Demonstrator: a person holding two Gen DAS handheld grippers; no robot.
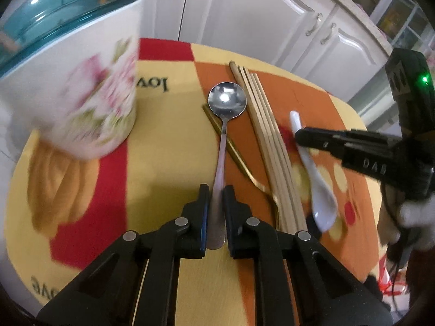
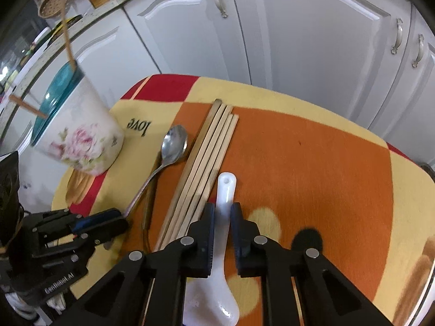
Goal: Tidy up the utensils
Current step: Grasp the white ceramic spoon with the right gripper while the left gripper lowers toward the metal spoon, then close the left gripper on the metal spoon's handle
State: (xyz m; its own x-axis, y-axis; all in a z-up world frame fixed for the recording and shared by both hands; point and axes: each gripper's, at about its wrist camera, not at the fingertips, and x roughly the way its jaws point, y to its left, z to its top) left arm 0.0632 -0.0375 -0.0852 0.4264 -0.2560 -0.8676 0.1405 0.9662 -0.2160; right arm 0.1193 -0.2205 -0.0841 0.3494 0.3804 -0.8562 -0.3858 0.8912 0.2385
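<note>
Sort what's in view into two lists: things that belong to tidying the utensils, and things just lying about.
For the job: metal spoon, white spoon, chopsticks, gold utensil, flowered holder, left gripper, right gripper.

Lying about: patterned mat, cupboard doors, woven basket.

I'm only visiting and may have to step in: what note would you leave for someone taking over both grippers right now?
Left gripper: shut on the metal spoon handle, spoon flat on the mat.
Right gripper: shut on the white spoon handle, also on the mat.
Chopsticks lie between the two spoons; a gold utensil lies partly under the metal spoon.
Holder stands at the mat's far left with a couple of sticks in it.
Done: both spoons gripped. Left: lift both into the holder, then the chopsticks and the gold piece.
</note>
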